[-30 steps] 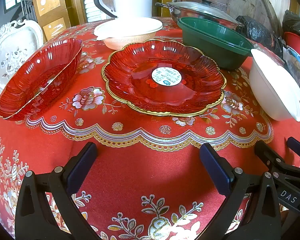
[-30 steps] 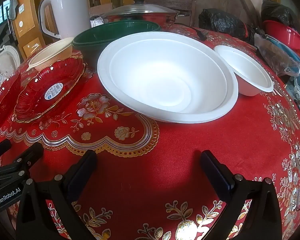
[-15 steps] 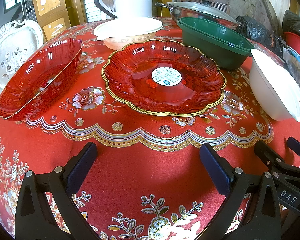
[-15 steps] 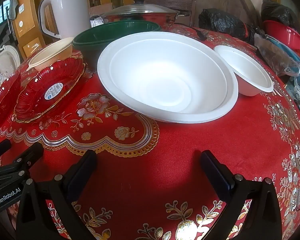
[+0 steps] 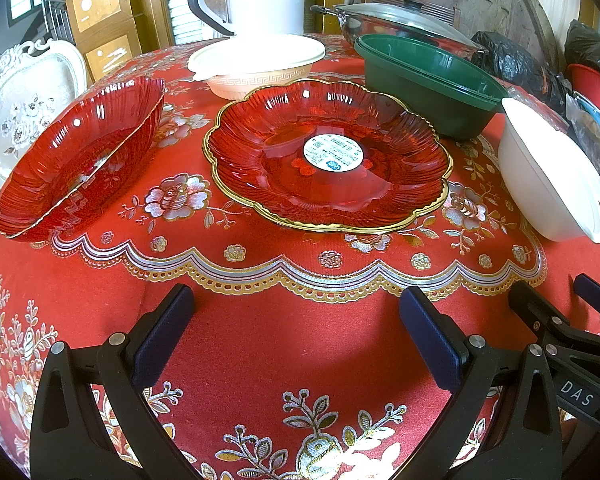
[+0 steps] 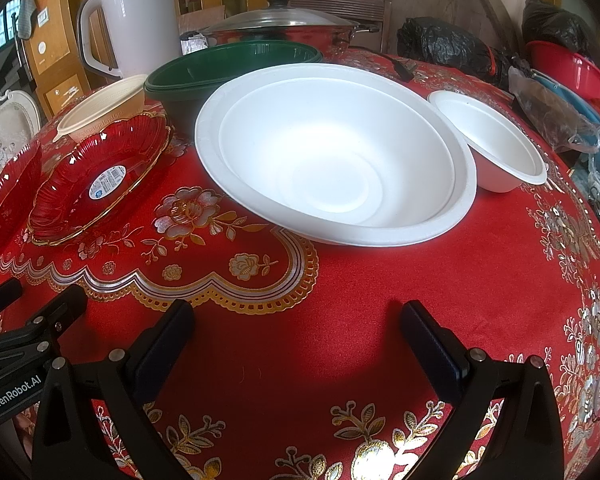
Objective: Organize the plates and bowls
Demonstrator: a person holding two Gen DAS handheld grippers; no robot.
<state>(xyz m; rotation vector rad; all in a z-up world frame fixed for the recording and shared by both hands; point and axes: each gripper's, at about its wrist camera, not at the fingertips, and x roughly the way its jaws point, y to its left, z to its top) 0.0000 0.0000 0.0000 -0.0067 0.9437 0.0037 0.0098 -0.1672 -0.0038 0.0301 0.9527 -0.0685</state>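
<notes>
A red glass plate with a gold rim and a round sticker (image 5: 328,156) (image 6: 100,178) lies ahead of my left gripper (image 5: 296,320), which stands open and empty over the red tablecloth. A deeper red glass dish (image 5: 80,156) sits to its left. A big white bowl (image 6: 336,152) (image 5: 552,176) lies just beyond my right gripper (image 6: 296,336), also open and empty. A small white bowl (image 6: 492,148) rests at its right. Behind stand a dark green bowl (image 5: 428,80) (image 6: 228,72) and a cream bowl with a key pattern (image 5: 256,64) (image 6: 100,110).
A white jug (image 6: 140,20), a lidded steel pan (image 6: 280,30), black bags (image 6: 444,46) and a red basin (image 6: 568,68) crowd the far side of the table. A white ornate chair (image 5: 24,104) stands off the left edge.
</notes>
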